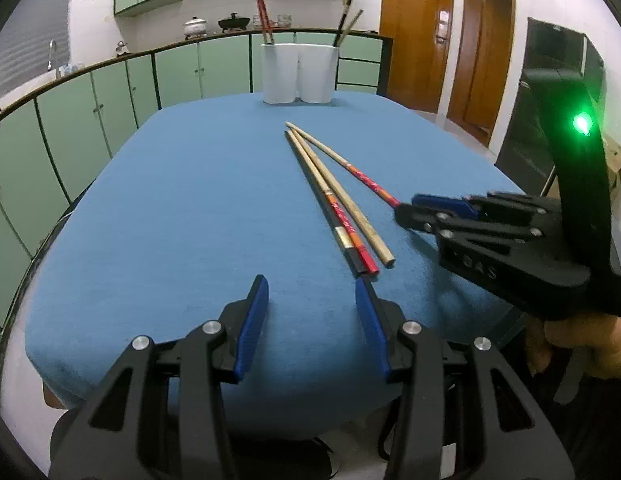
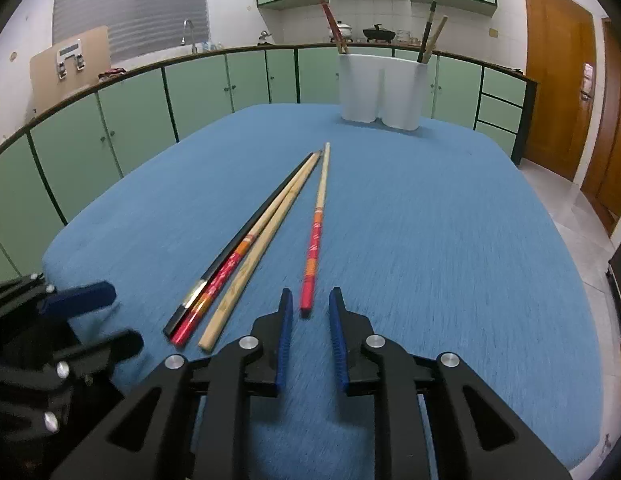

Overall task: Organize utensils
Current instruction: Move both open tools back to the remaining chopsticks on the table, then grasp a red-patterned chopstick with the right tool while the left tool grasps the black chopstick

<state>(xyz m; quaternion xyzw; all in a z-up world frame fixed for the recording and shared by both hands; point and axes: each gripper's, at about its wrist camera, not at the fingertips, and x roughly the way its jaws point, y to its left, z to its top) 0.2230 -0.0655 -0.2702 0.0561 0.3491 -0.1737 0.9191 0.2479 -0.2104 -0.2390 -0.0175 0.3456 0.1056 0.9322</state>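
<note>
Several chopsticks lie on the blue tablecloth (image 1: 170, 220): a black one (image 2: 246, 236), a red-handled one (image 2: 226, 270) and a plain wooden one (image 2: 262, 248) bunched together, and a separate red-handled chopstick (image 2: 315, 236) to their right. My right gripper (image 2: 309, 308) is open, its blue pads either side of that separate chopstick's thick end (image 1: 384, 194). My left gripper (image 1: 312, 292) is open and empty just before the bunch's thick ends (image 1: 366, 260). A white two-compartment holder (image 1: 299, 74) at the table's far edge holds red chopsticks left, black and wooden ones right.
Green kitchen cabinets (image 1: 110, 100) and a counter with pots curve behind the table. Wooden doors (image 1: 414, 36) stand at the right. The holder also shows in the right wrist view (image 2: 380, 92). The right gripper's body (image 1: 510, 240) hangs over the table's right side.
</note>
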